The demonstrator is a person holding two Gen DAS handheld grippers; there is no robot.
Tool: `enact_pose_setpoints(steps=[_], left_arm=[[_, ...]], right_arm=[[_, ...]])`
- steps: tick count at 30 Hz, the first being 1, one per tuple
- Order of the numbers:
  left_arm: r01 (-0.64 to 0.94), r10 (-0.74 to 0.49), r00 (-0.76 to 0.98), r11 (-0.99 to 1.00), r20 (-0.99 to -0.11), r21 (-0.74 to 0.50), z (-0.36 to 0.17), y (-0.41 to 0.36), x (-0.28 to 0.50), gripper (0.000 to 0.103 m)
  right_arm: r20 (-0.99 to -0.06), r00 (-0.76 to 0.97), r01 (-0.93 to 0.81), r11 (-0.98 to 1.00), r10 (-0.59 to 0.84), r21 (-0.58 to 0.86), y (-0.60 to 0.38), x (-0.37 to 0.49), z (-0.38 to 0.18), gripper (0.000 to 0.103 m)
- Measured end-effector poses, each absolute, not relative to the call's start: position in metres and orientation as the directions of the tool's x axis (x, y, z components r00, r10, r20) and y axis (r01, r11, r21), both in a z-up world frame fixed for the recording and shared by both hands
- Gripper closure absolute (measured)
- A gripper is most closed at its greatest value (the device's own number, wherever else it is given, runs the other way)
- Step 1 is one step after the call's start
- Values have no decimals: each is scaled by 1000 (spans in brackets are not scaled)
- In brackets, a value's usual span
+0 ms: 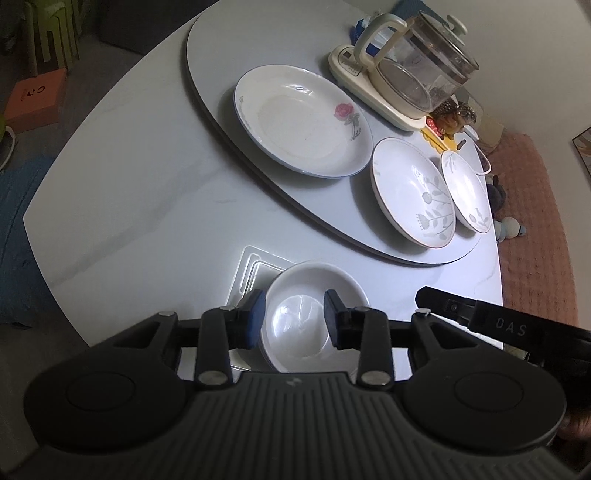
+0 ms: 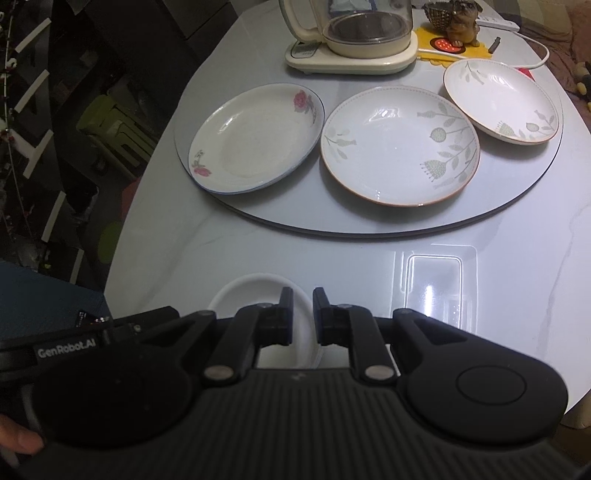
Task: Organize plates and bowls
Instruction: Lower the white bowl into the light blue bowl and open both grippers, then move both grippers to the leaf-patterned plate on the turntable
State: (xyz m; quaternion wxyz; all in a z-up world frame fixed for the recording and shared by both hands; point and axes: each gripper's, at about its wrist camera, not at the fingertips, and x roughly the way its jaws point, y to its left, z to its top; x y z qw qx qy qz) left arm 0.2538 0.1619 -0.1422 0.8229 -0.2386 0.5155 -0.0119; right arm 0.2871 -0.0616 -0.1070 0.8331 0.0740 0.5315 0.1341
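Observation:
Three plates lie on the grey turntable (image 2: pixel 369 218): a rose plate (image 1: pixel 301 120) (image 2: pixel 255 138), a leaf-pattern plate (image 1: pixel 412 192) (image 2: pixel 400 146) and a smaller leaf-pattern plate (image 1: pixel 465 192) (image 2: pixel 502 101). Plain white bowls (image 1: pixel 314 317) sit stacked near the table's front edge. My left gripper (image 1: pixel 295 319) is open, its fingers straddling the bowl's left side from above. My right gripper (image 2: pixel 303 317) is nearly shut, with a narrow gap over the white bowl's (image 2: pixel 255 295) right rim; whether it grips the rim is unclear.
A glass kettle on a cream base (image 1: pixel 399 70) (image 2: pixel 351 37) stands at the back of the turntable, beside a dog figurine (image 2: pixel 458 26) on a yellow mat. A white cable (image 2: pixel 535 59) runs behind the plates. A pink sofa (image 1: pixel 535 221) lies to the right.

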Motion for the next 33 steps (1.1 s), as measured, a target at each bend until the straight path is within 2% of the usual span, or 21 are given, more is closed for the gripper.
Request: enact_pose_setpoints(steps=[24, 27, 29, 30, 31, 33], left_arm=[[-68, -244, 586, 935, -772, -347, -35, 121, 239, 63], [-49, -234, 595, 944, -769, -326, -30, 114, 235, 59], [-52, -224, 602, 947, -766, -318, -27, 114, 233, 46], [-61, -213, 610, 948, -763, -312, -25, 115, 233, 40], [-76, -197, 617, 949, -762, -307, -24, 117, 233, 32], [-94, -192, 629, 943, -754, -319, -22, 122, 235, 32]], right_arm=[[-774, 546, -211, 947, 321, 243, -92, 263, -31, 88], [-763, 562, -219, 947, 321, 236, -96, 260, -25, 87], [-758, 573, -221, 949, 312, 223, -98, 260, -23, 65], [-754, 580, -218, 951, 309, 221, -99, 260, -23, 44], [-746, 589, -215, 950, 311, 227, -102, 260, -22, 31], [-748, 593, -194, 955, 298, 226, -107, 262, -23, 29]])
